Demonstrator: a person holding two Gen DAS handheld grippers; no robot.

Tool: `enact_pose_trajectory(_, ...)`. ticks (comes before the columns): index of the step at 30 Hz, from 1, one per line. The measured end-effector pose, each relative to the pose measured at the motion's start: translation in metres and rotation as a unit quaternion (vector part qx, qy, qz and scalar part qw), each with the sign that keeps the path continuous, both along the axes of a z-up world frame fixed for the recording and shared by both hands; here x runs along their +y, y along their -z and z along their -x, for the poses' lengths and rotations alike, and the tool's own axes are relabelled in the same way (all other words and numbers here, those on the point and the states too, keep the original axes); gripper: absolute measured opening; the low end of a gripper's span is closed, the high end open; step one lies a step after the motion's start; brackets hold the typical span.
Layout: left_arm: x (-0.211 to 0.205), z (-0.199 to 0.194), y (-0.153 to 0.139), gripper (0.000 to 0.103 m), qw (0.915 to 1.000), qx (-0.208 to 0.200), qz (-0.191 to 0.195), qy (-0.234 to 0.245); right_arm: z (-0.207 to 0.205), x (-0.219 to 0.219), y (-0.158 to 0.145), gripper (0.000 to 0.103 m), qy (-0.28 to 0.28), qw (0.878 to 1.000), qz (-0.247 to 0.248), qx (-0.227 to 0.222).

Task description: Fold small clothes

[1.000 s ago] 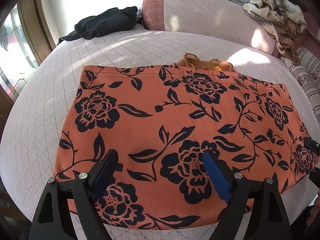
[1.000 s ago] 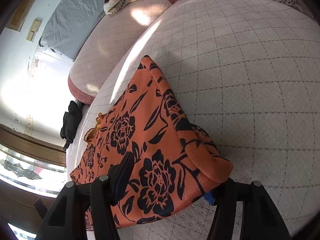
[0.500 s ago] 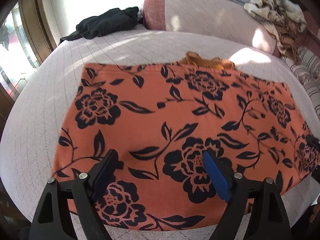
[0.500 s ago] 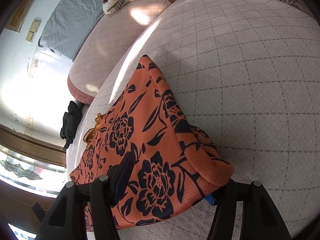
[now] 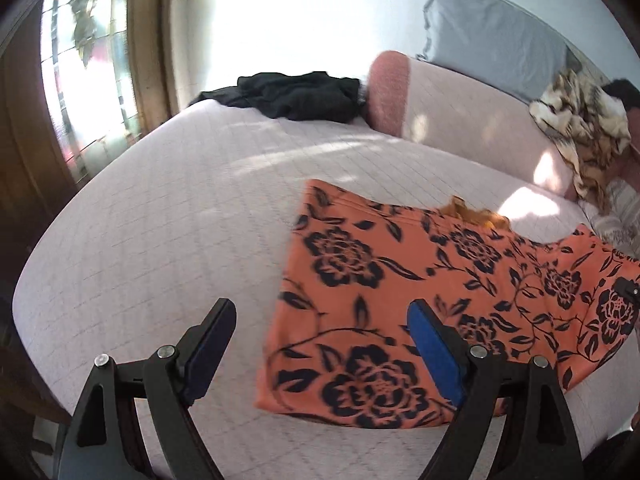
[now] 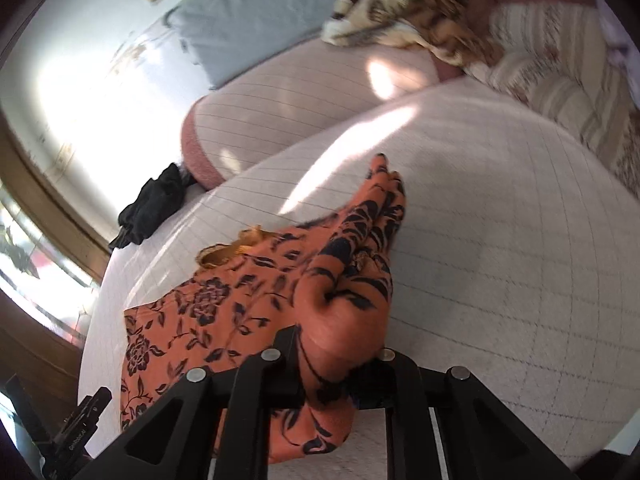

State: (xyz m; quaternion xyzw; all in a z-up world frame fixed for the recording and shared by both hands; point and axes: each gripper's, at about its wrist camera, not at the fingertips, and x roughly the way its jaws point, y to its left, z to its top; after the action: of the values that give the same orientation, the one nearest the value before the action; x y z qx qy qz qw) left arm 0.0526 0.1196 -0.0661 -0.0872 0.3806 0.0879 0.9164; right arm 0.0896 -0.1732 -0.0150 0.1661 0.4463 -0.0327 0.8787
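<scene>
The orange floral garment (image 5: 440,300) lies spread on the bed (image 5: 180,216), with a mustard-coloured piece (image 5: 476,214) peeking out at its far edge. The left tool (image 5: 320,336) hangs with its jaws wide apart and nothing between them; one finger is above bare bedcover, the other above the garment's near left part. The right tool (image 6: 336,364) has its jaws clamped on a bunched corner of the garment (image 6: 344,280), which rises in a fold from the bed surface toward the fingers. A black cloth (image 5: 292,94) sits at the far side of the bed next to a pink bolster (image 5: 388,92). A grey pillow (image 5: 492,40) and a brown patterned blanket (image 5: 580,120) lie behind it.
</scene>
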Motion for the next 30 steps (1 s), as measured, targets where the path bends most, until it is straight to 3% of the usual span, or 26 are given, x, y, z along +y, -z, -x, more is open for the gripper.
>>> enact_pose_trajectory(3,0.053,0.023,0.002,0.088,0.9947,-0.022,0.013,-0.1,-0.011,0.079,-0.032,0.012,-0.083,0.995,0.047,-0.035)
enact_pose_trajectory(6,0.092,0.034,0.012,0.088,0.9852,-0.028,0.035,-0.165,-0.013,0.165,-0.036,0.011,-0.166,0.983,0.069,-0.041)
enact_pose_trajectory(8,0.107,0.036,0.021,0.088,0.9814,-0.023,0.046,-0.185,-0.009,0.218,-0.018,0.011,-0.214,0.974,0.071,-0.026)
enact_pose_trajectory(11,0.117,0.032,0.032,0.088,0.9801,-0.001,0.064,-0.188,-0.006,0.281,0.041,0.011,-0.284,0.953,0.095,0.038)
enact_pose_trajectory(13,0.118,0.032,0.032,0.088,0.9813,-0.003,0.066,-0.18,-0.008,0.294,0.082,0.011,-0.295,0.947,0.079,0.098)
enact_pose_trajectory(14,0.117,0.033,0.031,0.088,0.9818,-0.007,0.065,-0.178,-0.006,0.294,0.082,0.011,-0.289,0.95,0.084,0.086)
enact_pose_trajectory(17,0.121,0.034,0.029,0.088,0.9806,-0.011,0.078,-0.18,-0.009,0.289,0.058,0.01,-0.287,0.953,0.071,0.065)
enact_pose_trajectory(22,0.124,0.038,0.026,0.088,0.9784,-0.018,0.096,-0.182,-0.013,0.285,-0.008,0.01,-0.263,0.964,0.043,-0.018)
enact_pose_trajectory(24,0.125,0.039,0.026,0.088,0.9781,-0.018,0.097,-0.183,-0.004,0.287,-0.015,0.01,-0.267,0.963,0.03,-0.034)
enact_pose_trajectory(26,0.126,0.04,0.027,0.088,0.9773,-0.018,0.099,-0.187,0.007,0.294,0.003,0.01,-0.285,0.958,0.029,-0.016)
enact_pose_trajectory(30,0.119,0.037,0.028,0.088,0.9808,-0.012,0.091,-0.172,0.014,0.297,0.076,0.012,-0.299,0.95,0.036,0.082)
